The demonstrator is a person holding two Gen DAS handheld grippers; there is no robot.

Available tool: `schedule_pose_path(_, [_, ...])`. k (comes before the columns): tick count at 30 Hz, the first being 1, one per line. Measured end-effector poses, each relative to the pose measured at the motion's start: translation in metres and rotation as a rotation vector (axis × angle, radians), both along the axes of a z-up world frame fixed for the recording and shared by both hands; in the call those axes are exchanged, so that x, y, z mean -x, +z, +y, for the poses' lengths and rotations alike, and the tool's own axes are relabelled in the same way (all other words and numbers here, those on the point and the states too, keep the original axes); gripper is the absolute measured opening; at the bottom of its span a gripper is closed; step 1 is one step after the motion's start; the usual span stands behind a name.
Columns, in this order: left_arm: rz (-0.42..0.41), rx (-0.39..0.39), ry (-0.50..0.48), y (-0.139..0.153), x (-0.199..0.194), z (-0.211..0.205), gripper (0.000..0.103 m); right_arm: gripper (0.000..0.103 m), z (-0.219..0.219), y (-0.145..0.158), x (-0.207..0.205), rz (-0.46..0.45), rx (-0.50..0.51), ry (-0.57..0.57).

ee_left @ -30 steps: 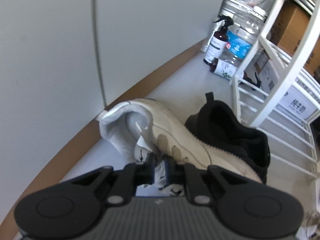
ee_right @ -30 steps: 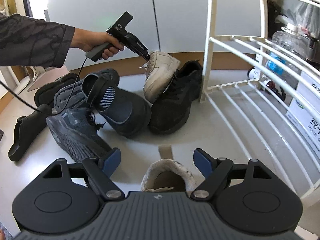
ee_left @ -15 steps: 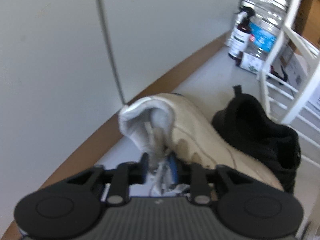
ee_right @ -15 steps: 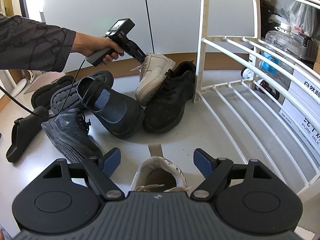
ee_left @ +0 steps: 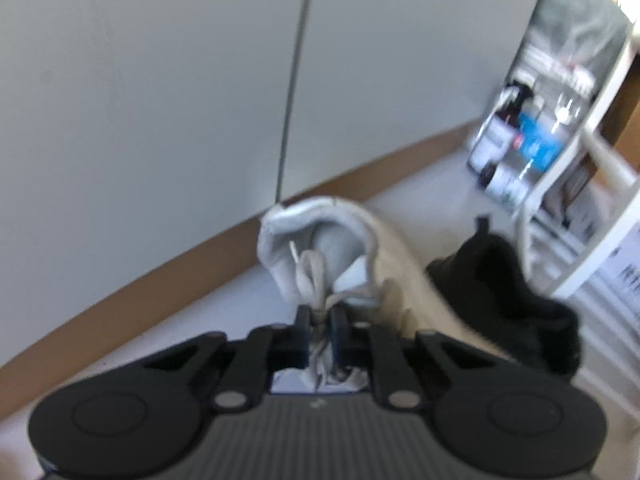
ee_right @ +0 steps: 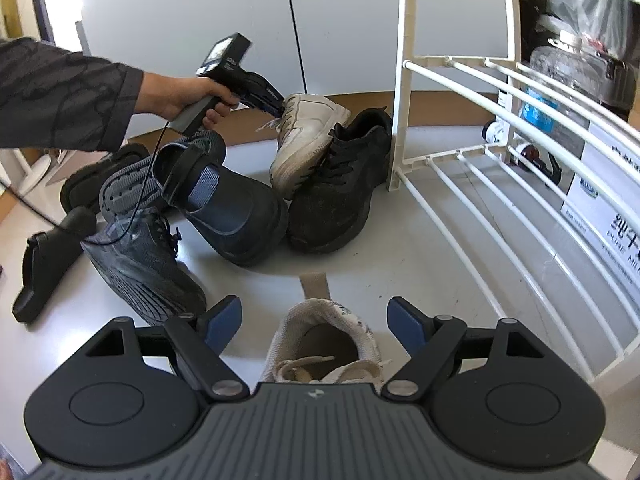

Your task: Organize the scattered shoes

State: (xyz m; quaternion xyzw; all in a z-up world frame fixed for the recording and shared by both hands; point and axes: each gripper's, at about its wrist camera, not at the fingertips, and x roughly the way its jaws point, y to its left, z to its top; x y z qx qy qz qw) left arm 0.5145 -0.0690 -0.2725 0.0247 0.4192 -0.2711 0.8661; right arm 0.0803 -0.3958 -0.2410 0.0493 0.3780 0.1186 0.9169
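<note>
Left wrist: jaws pinch white sneaker (ee_left: 372, 264) laces.

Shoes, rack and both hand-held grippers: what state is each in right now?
Left hand-held gripper: shut on white sneaker's laces.
White sneaker: tilted, leaning on black sneaker.
Black sneaker: upright on floor.
Right hand-held gripper: open, around nearest white sneaker.
Nearest white sneaker: upright, ungripped.
White rack: shelves bare.

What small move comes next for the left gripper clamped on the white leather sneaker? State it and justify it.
Probably lift. The left gripper is shut on the white leather sneaker, which leans toe-down against the black mesh sneaker. Raising it clear first should keep the black one from dragging, before carrying it toward the white wire shoe rack.
</note>
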Motion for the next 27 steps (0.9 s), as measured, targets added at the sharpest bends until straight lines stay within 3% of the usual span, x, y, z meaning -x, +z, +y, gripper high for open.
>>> schedule_pose_path(2, [0.0, 0.036, 0.019, 0.006, 0.002, 0.008, 0.009, 0.084, 0.002, 0.003, 0.005, -0.008, -0.01, -0.004])
schedule_pose_path(4, [0.025, 0.123, 0.055, 0.019, 0.006, 0.024, 0.009, 0.084, 0.003, 0.005, 0.012, -0.017, -0.025, -0.015])
schedule_pose_path(9, [0.042, 0.168, 0.067, 0.026, 0.019, 0.025, 0.007, 0.084, 0.008, 0.007, 0.024, -0.009, -0.034, -0.018])
schedule_pose_path(13, [0.051, 0.329, 0.133, 0.029, 0.034, 0.042, 0.007, 0.084, 0.011, 0.013, 0.026, -0.025, -0.022, 0.001])
schedule_pose_path(16, [0.057, 0.375, 0.154, 0.026, 0.038, 0.039, 0.007, 0.084, 0.011, 0.017, 0.024, -0.038, -0.003, 0.012])
schedule_pose_path(25, [-0.03, 0.515, 0.144, 0.05, 0.054, 0.032, 0.005, 0.084, 0.014, 0.028, 0.017, -0.08, 0.01, 0.028])
schedule_pose_path(27, [-0.036, 0.538, 0.141, 0.057, 0.059, 0.034, 0.001, 0.084, 0.015, 0.029, 0.018, -0.084, 0.01, 0.029])
